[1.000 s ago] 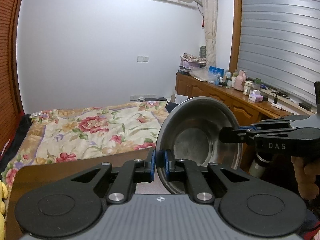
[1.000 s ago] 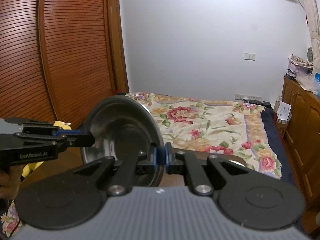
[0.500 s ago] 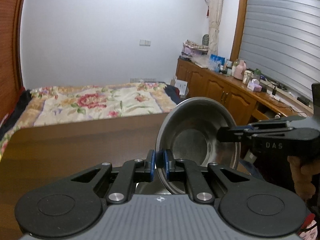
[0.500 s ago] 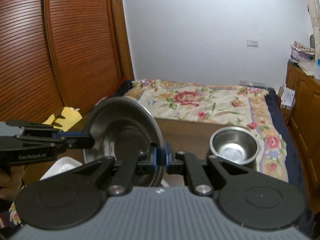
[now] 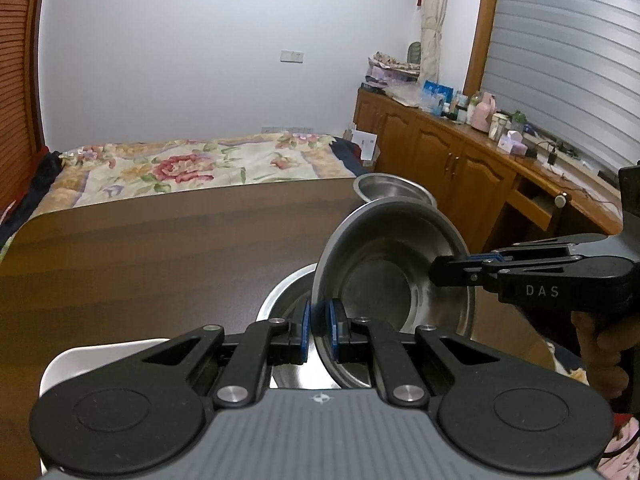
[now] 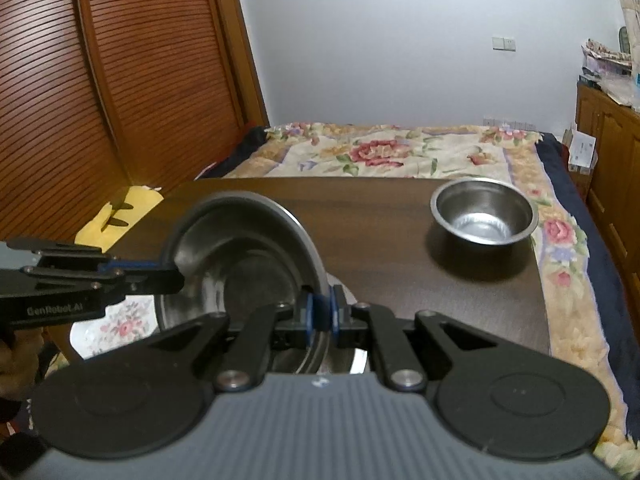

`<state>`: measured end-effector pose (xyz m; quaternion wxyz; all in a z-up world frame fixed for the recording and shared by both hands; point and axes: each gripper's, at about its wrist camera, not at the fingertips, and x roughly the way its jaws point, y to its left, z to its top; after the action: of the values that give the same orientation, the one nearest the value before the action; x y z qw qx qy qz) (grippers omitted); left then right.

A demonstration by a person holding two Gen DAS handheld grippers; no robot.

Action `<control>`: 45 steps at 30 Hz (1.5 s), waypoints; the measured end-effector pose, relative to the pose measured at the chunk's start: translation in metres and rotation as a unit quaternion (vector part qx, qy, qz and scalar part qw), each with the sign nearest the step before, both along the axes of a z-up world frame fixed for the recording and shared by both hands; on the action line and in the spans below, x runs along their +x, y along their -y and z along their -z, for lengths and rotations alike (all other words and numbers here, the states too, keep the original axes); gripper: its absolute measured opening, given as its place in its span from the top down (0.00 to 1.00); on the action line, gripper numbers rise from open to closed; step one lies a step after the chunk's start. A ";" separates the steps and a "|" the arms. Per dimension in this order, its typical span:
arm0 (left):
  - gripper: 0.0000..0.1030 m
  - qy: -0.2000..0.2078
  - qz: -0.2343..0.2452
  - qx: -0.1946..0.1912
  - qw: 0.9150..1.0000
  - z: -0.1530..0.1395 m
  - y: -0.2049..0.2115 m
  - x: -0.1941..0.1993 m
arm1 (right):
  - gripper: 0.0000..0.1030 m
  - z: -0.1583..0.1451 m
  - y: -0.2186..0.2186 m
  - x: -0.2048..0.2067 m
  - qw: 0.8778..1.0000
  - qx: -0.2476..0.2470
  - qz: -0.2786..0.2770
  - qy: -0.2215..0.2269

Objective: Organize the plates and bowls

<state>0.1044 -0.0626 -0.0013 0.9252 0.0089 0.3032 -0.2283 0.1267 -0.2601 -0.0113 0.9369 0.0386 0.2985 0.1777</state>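
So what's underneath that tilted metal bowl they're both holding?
Under the held bowl sits another steel bowl on the table, with a white plate beside it. Its base is hidden.

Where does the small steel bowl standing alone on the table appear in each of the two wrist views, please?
Left wrist: the small steel bowl sits right of centre at the table's far edge, partly hidden behind the held bowl.
Right wrist: the small steel bowl stands in full view at upper right, near the far right corner.
Shared landmark: the floral bedspread beyond the table.
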 end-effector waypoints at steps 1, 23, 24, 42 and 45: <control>0.89 -0.002 -0.001 0.000 1.000 0.002 -0.001 0.001 | 0.90 0.003 -0.001 -0.002 1.000 0.000 0.000 -0.001; 0.88 -0.005 -0.006 0.053 0.999 0.027 0.011 0.008 | 0.89 0.027 -0.006 0.008 1.000 -0.008 0.007 -0.012; 0.88 -0.005 -0.005 0.057 0.998 0.028 0.012 0.008 | 0.89 0.028 -0.006 0.009 1.000 -0.010 0.005 -0.013; 0.87 -0.005 -0.016 0.049 0.999 0.036 0.008 0.010 | 0.88 0.025 -0.031 0.008 0.991 -0.126 -0.046 0.001; 0.87 -0.003 -0.016 0.048 0.999 0.036 0.007 0.010 | 0.87 0.024 -0.033 0.009 0.989 -0.137 -0.054 -0.005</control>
<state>0.1143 -0.0697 -0.0375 0.9261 0.0476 0.3170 -0.1991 0.1357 -0.2274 -0.0355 0.9210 -0.1054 0.3263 0.1849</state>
